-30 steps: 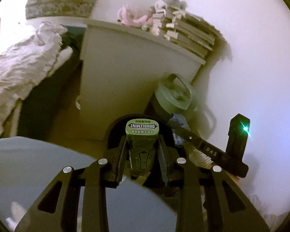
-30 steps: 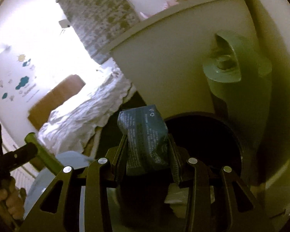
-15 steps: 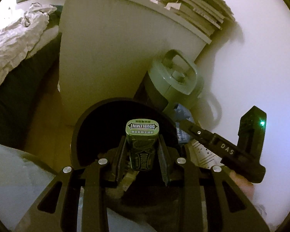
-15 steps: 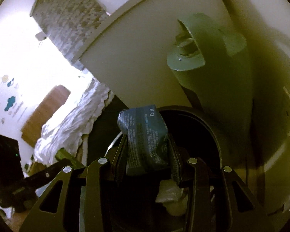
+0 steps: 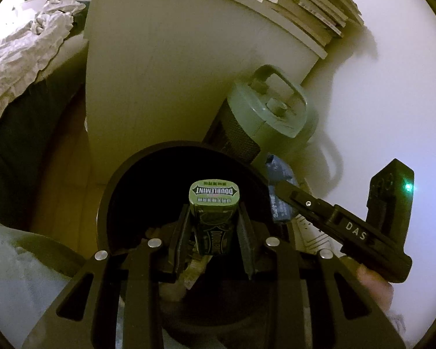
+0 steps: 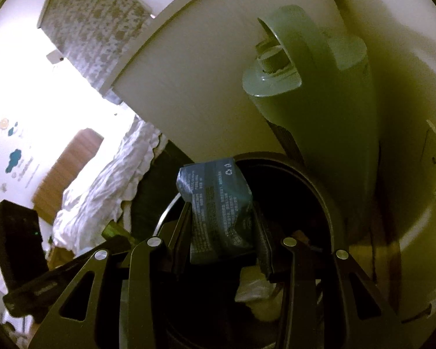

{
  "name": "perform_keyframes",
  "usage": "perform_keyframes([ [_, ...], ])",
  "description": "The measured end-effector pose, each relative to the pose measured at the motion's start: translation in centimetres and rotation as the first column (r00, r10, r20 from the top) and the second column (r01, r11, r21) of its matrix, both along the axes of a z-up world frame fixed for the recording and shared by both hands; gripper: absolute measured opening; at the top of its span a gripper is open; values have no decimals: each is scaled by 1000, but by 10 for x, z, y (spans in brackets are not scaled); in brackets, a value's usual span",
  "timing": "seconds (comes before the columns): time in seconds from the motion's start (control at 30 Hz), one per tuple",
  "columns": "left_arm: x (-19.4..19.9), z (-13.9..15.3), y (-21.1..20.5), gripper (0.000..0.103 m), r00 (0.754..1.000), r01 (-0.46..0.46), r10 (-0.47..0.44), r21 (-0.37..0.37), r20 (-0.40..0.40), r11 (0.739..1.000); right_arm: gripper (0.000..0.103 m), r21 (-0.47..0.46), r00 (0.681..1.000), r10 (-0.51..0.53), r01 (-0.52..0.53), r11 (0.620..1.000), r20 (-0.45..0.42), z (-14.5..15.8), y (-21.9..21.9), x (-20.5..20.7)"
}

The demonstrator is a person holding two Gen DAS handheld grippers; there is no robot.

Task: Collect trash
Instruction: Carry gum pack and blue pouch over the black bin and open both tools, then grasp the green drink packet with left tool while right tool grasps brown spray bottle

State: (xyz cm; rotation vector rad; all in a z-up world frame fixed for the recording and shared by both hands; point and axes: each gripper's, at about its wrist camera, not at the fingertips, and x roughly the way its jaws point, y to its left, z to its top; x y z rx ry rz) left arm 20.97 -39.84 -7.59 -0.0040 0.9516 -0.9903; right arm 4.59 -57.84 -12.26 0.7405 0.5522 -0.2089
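Hovering over one black bin [image 5: 107, 200], one green Doublemint box [image 5: 213, 218] is clamped in the left tool [image 5: 213, 232]. One blue wrapper [image 6: 218, 206] is clamped in the right tool [image 6: 222, 226].

**Bedroom corner, dim w/ bright far side**

White wall [image 5: 392, 87] on the right, lit evenly; a soft shadow falls on it. A white cabinet [image 5: 165, 81] stands against it, w/ a stack of books [image 5: 305, 3] on top, near the wall end. Just beside the cabinet, btwn it and the wall, stands a grey-green appliance w/ handle on top [image 5: 276, 107]; can't tell what kind. Wood floor [image 5: 64, 174] runs left of the cabinet to a bed w/ rumpled white bedding [image 5: 23, 58] over a dark base. In the right wrist view: patterned curtain [image 6: 101, 23] above, strong overexposed light below it, wooden headboard [image 6: 69, 168] behind the bedding, blue cloud stickers [image 6: 14, 160] on the far wall.
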Motion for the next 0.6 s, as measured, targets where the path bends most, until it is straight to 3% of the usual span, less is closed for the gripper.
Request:
perform_keyframes([
  [0.17,1,2,-1,37,1000,-5,5,11,10,1000,42,21,1000,5,-5,1000,7,0,2,1],
  [0.23,0,4,1,50,1000,-13,13,10,17,1000,61,26,1000,-2,1,1000,17,0,1,0],
  [0.3,-2,8,6,68,999,-36,36,1,36,999,67,32,999,-21,20,999,40,1,1,-3],
  [0.6,-24,39,54,77,992,-114,116,-31,50,993,68,26,999,-10,9,1000,36,-2,9,1],
])
